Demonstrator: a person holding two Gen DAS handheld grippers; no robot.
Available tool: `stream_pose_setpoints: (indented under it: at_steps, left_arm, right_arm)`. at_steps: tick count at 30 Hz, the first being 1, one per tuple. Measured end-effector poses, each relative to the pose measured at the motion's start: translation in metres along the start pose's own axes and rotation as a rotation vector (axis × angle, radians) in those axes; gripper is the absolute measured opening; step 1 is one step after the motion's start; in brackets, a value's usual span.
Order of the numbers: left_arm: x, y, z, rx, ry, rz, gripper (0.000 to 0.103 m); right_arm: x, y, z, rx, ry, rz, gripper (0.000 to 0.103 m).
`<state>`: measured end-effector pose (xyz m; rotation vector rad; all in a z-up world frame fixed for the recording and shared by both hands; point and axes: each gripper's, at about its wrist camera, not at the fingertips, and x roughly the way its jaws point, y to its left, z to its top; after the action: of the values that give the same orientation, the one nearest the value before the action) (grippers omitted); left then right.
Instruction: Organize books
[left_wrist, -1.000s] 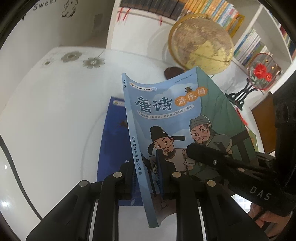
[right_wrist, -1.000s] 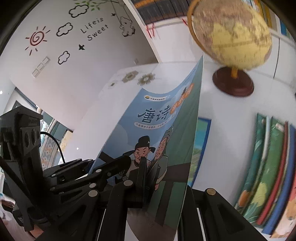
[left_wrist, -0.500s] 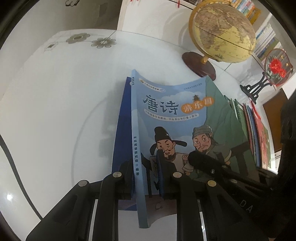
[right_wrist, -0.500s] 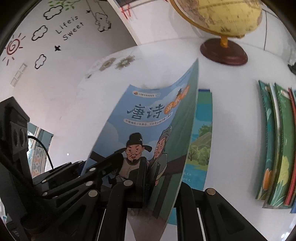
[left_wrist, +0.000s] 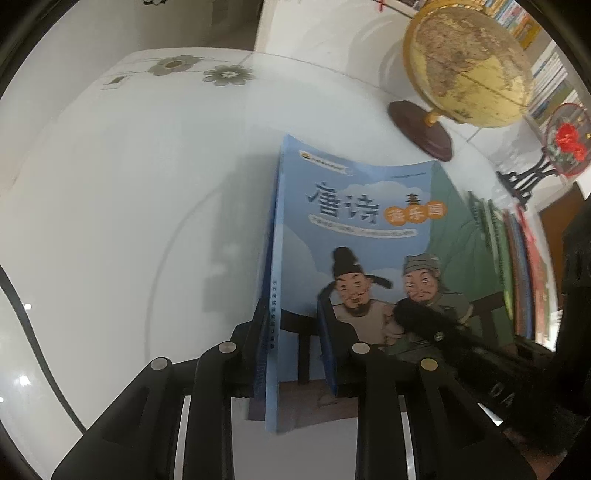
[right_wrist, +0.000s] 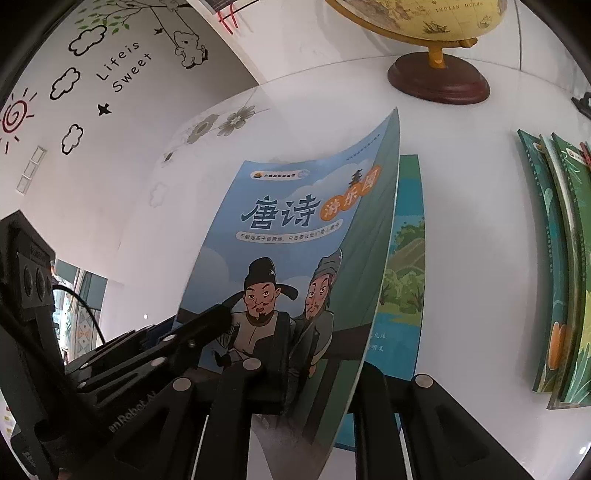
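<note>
On the white tabletop (left_wrist: 110, 229), the blue poetry book (left_wrist: 354, 236) lies low over a second book (right_wrist: 404, 258), whose green landscape cover shows along its right edge in the right wrist view. Left tool (left_wrist: 295, 328): jaws opening, the book's spine edge between them, pads set at either side of it; from the left wrist view I cannot tell if they press. Right tool (right_wrist: 321, 354): jaws opening, the lower right corner of the cover between them, the cover bowed upward from that point. Each tool appears in the other's view, close alongside at the book's near edge.

Surroundings: a globe (left_wrist: 469, 62) on a dark round base (left_wrist: 421, 131) stands beyond the book's far right corner, apart from it. A row of green-covered books (right_wrist: 557, 266) lies flat to the right, separated from the held book by bare tabletop. A red ornament on a black stand (left_wrist: 561, 144) sits further right, near the globe. Shelved books (left_wrist: 550, 81) line the wall behind.

Clearance: left of the book the tabletop is bare out to its curved edge, with flower decals (left_wrist: 199, 70) at the far side. The strip between the book and the right-hand row is narrower. The far wall carries stickers and lettering (right_wrist: 122, 66).
</note>
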<state>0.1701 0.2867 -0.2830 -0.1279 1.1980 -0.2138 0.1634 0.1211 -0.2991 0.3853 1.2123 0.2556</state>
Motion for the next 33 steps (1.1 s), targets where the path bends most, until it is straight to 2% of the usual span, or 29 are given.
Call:
stream_pose_setpoints:
  at_steps: [1,3,5,6,7,9,11,16,21,24,29,33]
  left_arm:
    - [0.000,0.002,0.000,-0.001,0.002,0.007,0.019]
    - [-0.005,0.006,0.000,-0.016,-0.009,-0.032,0.019]
    - [-0.008,0.007,0.001,-0.013,-0.018,-0.005,0.022]
    - [-0.009,0.006,0.001,-0.009,-0.020,0.004,0.022]
    - [-0.010,0.006,0.001,-0.005,-0.021,0.012,0.022]
    - [-0.010,0.008,0.001,-0.006,-0.007,0.027,0.022]
    - [-0.010,0.011,0.000,-0.016,0.007,0.040,0.022]
    - [-0.009,0.019,-0.004,-0.060,0.032,0.047,0.022]
    - [-0.015,0.013,-0.008,-0.047,0.030,0.069,0.022]
    - [-0.021,0.007,-0.008,-0.029,0.015,0.082,0.022]
    - [-0.027,-0.018,-0.008,0.013,-0.002,0.084,0.022]
    - [-0.030,-0.043,-0.010,0.072,-0.005,0.091,0.022]
  right_arm:
    - [0.001,-0.001,0.000,0.005,0.004,0.001,0.013]
    - [0.004,-0.003,0.001,0.023,0.012,0.008,0.015]
    - [0.008,-0.005,0.001,0.045,0.030,0.007,0.018]
    - [0.010,-0.006,0.001,0.059,0.040,0.000,0.026]
    - [0.012,-0.008,0.000,0.078,0.057,-0.005,0.029]
    - [0.008,-0.010,0.000,0.092,0.049,0.008,0.046]
    - [0.003,-0.011,-0.001,0.087,0.038,-0.030,0.053]
    - [-0.008,-0.032,-0.004,0.137,0.028,-0.060,0.054]
    - [-0.017,-0.061,-0.010,0.220,0.044,-0.098,0.055]
    - [-0.028,-0.079,-0.016,0.282,0.034,-0.082,0.055]
    - [-0.051,-0.099,-0.022,0.315,0.009,-0.050,0.055]
    - [-0.072,-0.106,-0.025,0.325,0.003,0.041,0.055]
